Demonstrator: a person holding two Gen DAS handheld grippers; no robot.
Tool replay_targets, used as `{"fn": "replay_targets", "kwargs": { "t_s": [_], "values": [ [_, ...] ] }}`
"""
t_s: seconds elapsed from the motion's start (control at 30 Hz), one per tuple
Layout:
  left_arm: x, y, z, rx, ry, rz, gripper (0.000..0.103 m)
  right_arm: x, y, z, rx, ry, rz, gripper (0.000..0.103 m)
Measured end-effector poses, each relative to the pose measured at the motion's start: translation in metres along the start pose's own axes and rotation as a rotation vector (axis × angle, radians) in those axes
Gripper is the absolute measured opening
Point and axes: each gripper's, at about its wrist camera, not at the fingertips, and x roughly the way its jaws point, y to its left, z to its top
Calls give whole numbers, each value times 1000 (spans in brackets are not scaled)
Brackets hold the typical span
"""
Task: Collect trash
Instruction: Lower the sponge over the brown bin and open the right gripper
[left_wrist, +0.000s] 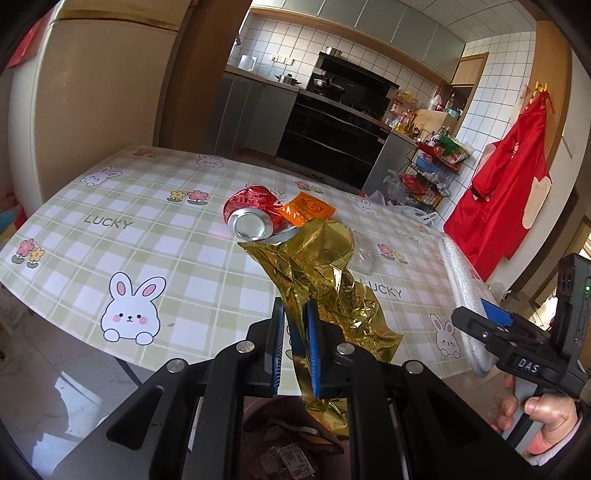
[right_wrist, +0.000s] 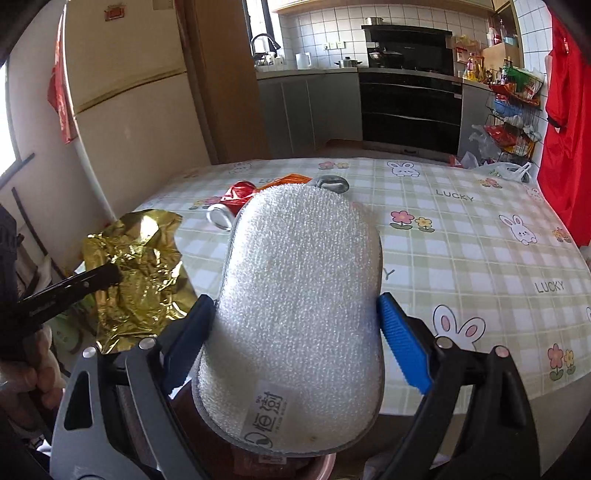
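My left gripper (left_wrist: 295, 314) is shut on a crumpled gold foil wrapper (left_wrist: 325, 266) and holds it at the table's near edge; the foil also shows in the right wrist view (right_wrist: 140, 266). Its lower end hangs over a trash bin (left_wrist: 280, 443) below. A crushed red can (left_wrist: 249, 212) and an orange packet (left_wrist: 306, 210) lie on the table (left_wrist: 147, 236) beyond. My right gripper (right_wrist: 295, 314) is shut on a white scrubbing sponge (right_wrist: 299, 295), held over the table edge; it shows at the right in the left wrist view (left_wrist: 461, 302).
A clear plastic scrap (left_wrist: 364, 258) lies right of the foil. A fridge (left_wrist: 85, 92) stands at the left, a black oven (left_wrist: 328, 140) behind the table, a wire rack (left_wrist: 432, 166) and a red apron (left_wrist: 509, 177) at the right.
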Motion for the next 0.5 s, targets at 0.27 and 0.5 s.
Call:
{"fn": "replay_targets", "kwargs": {
  "t_s": [0.27,0.5],
  "values": [
    [-61,1,-8,3,-61,10,12,-49,54,-38,-43,19,66,88],
    [-97,10,-19,-27,-97,29,12,-66,77,-53,-78,37,103,89]
  ]
}}
